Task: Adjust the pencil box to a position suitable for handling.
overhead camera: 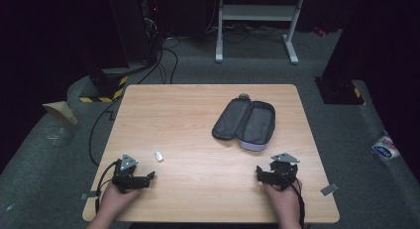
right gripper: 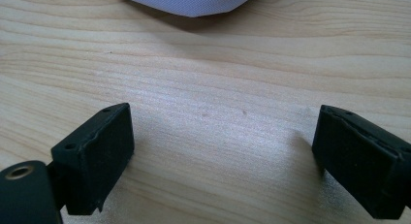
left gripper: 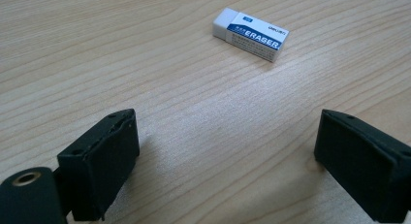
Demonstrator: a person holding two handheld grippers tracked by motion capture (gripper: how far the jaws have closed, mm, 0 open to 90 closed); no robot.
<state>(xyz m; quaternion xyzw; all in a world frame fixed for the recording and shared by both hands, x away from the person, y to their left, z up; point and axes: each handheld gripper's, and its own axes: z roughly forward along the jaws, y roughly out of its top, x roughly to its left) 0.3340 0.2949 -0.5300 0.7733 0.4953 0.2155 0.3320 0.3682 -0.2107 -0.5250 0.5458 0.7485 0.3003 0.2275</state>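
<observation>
At the lower left of the high view, the left gripper (overhead camera: 150, 176) rests on the counter (overhead camera: 198, 120) with its jaws apart and nothing between them. Just above and right of it lies the eraser (overhead camera: 158, 156), a small white block in a blue-and-white printed sleeve, flat and untouched. This looks like the start: the next move probably calls for easing forward to straddle it. Right of centre the grey pencil case (overhead camera: 245, 122) lies unzipped and spread open. At lower right, the right gripper (overhead camera: 258, 173) also stands open and empty.

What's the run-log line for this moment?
left gripper open, empty | right gripper open, empty | eraser on table | pencil case open
</observation>
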